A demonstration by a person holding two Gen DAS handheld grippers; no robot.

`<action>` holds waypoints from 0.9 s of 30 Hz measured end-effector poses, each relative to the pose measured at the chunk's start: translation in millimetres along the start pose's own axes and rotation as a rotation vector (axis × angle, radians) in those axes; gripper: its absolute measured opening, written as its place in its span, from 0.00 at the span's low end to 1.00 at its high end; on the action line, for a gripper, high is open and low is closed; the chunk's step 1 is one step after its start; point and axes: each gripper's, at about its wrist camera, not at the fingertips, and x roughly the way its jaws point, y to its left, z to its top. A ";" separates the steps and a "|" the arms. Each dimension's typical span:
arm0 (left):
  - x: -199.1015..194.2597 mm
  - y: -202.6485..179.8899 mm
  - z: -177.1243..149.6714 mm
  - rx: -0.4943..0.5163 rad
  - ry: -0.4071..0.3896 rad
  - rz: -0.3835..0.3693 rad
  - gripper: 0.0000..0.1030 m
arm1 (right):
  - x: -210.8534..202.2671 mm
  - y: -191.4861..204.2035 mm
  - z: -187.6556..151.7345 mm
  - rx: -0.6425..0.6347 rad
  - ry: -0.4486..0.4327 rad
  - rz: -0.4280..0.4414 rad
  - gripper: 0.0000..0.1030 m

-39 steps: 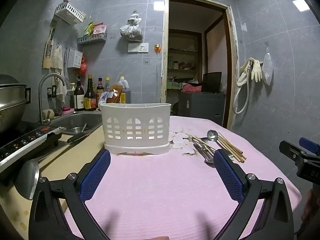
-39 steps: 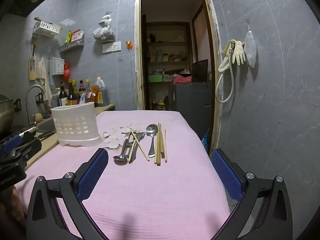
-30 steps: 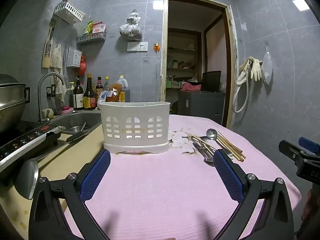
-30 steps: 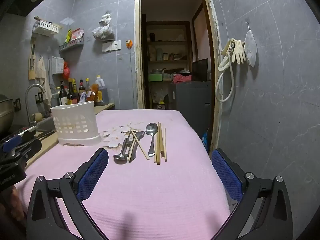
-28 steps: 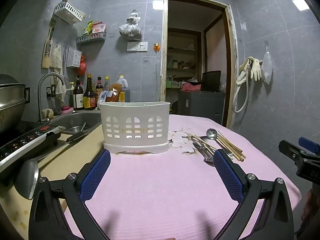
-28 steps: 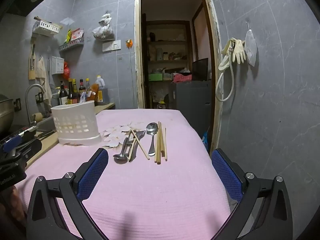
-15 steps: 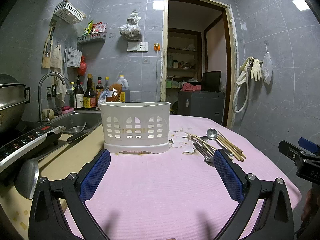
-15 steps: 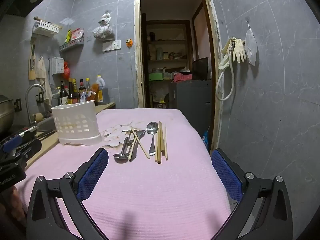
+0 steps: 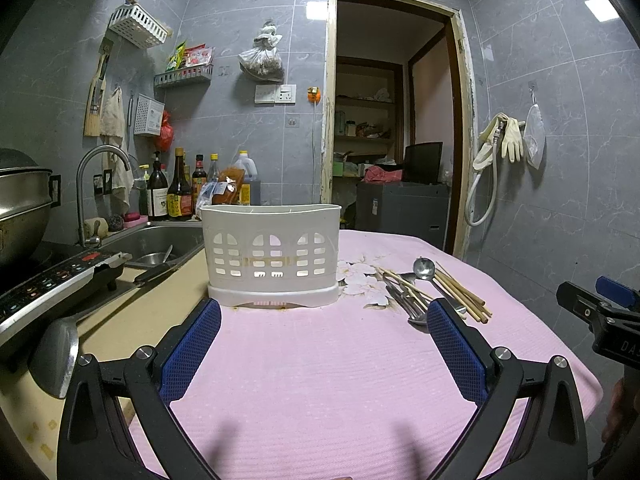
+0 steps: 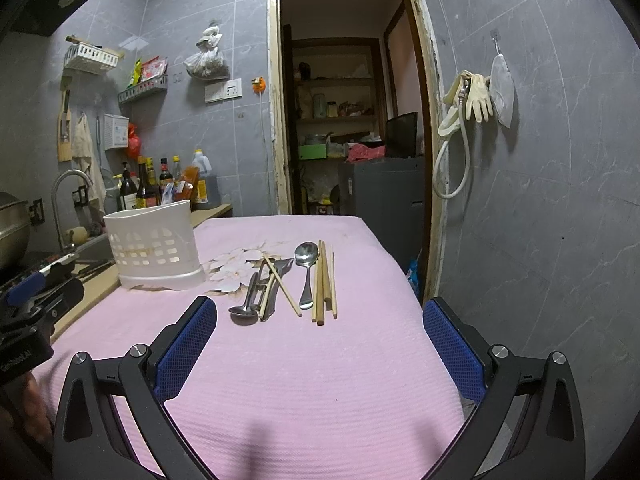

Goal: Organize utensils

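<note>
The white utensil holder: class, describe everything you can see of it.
The white utensil holder is a plastic caddy with an oval rim, arched cut-out slots in its wall and a wider base tray. It stands upright on the pink tablecloth near the counter edge, left of the loose cutlery. No utensils show above its rim, and neither gripper touches it.

Utensils [image 10: 288, 284] flat beside white caddy [image 10: 154, 246]

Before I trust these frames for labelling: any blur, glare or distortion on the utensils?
Left wrist view: strong fisheye bowing of walls, dark vignette corners; white caddy sharp. Right wrist view: spoon and chopsticks sharp, no glare; soft shadows on the pink cloth near the lens.
</note>
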 end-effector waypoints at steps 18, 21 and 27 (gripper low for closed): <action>-1.5 3.4 0.0 -0.006 0.000 0.005 0.98 | -0.2 1.1 -1.3 0.003 0.001 0.001 1.00; -2.0 3.6 0.1 -0.006 0.000 0.004 0.98 | -0.2 0.9 -1.1 0.004 0.002 0.001 1.00; -1.8 3.7 0.0 -0.005 0.000 0.004 0.98 | -0.1 0.9 -1.4 0.004 0.002 0.002 1.00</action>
